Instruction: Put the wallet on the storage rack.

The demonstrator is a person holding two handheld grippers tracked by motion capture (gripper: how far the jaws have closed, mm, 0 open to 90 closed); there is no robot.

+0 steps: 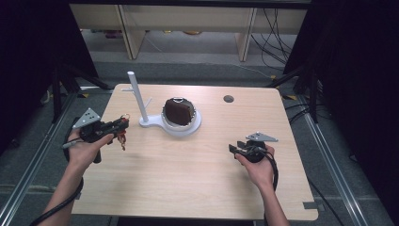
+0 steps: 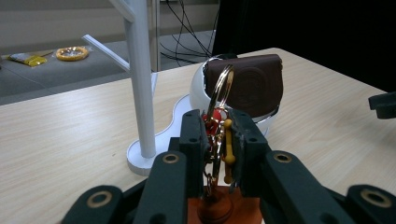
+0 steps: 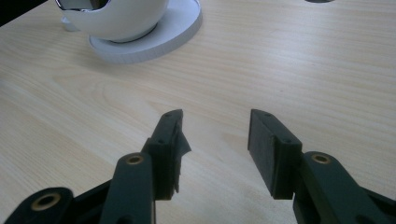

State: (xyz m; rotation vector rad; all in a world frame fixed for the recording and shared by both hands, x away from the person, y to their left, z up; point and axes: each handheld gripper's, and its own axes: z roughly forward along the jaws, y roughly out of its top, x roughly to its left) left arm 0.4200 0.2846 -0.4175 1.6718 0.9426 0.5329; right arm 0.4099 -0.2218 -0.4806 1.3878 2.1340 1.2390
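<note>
- High view: white stand [image 1: 136, 96] with upright pole and side pegs rises left of centre on the table [image 1: 188, 169]; a brown pouch [image 1: 179, 111] sits in its dish.
- Left gripper [image 1: 123, 123]: jaws clamped on a key ring [image 2: 219, 91] with red and yellow charms; ring upright, pole just ahead and leftward.
- Right gripper [image 1: 234, 149]: jaws apart, empty, well off; left hand nearer the pegs.

Lower part of keychain [image 2: 215, 140] hidden between left gripper's [image 2: 215, 122] fingers [image 2: 194, 135], white stand's [image 2: 140, 79] top cut off by frame edge, white bowl [image 3: 116, 16] cropped above, floor items blurred.
</note>
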